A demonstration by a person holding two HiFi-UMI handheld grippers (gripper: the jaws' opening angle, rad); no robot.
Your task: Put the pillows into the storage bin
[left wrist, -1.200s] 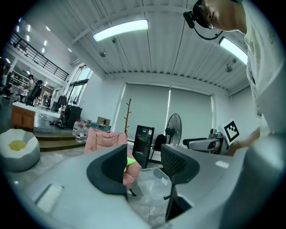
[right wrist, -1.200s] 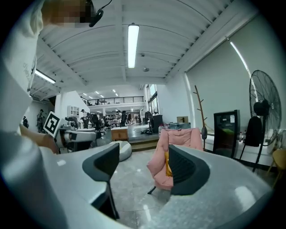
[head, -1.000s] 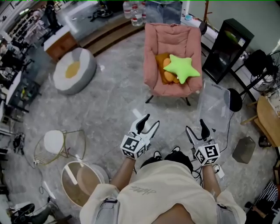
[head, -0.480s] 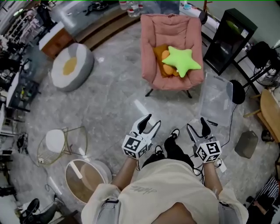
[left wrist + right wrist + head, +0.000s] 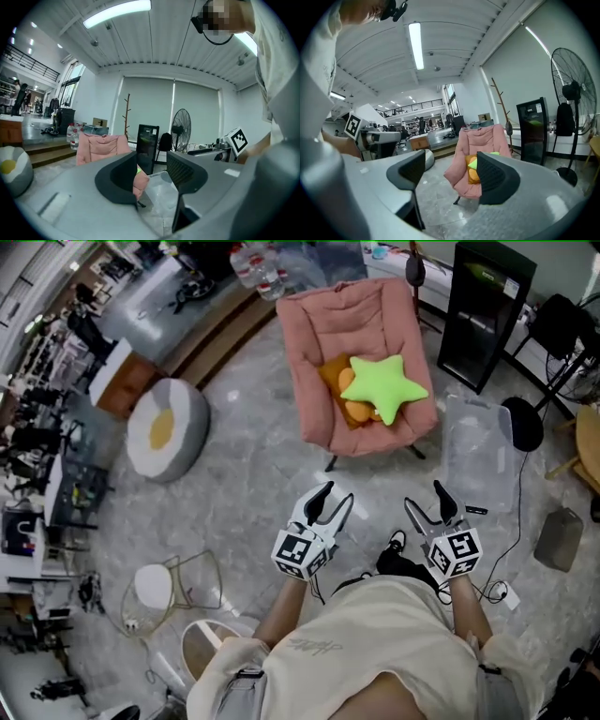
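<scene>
A green star pillow (image 5: 382, 387) lies on an orange pillow (image 5: 339, 397) in the pink chair (image 5: 352, 343). The clear storage bin (image 5: 478, 451) stands on the floor to the chair's right. My left gripper (image 5: 336, 498) and right gripper (image 5: 427, 498) hover side by side over the floor in front of the chair, well short of it. Both are open and hold nothing. The left jaws have just been closing a little. The left gripper view has its gripper (image 5: 152, 171) facing the bin (image 5: 161, 194). In the right gripper view its gripper (image 5: 450, 171) faces the chair (image 5: 480, 140) and pillows (image 5: 473, 164).
A grey round pouf (image 5: 167, 427) sits at the left, and a black cabinet (image 5: 487, 310) stands right of the chair. A fan base (image 5: 522, 423) and cables lie beyond the bin. A wire stool (image 5: 173, 577) stands at the near left.
Both grippers and the person have moved forward, nearer the chair and bin. The pillows have not moved.
</scene>
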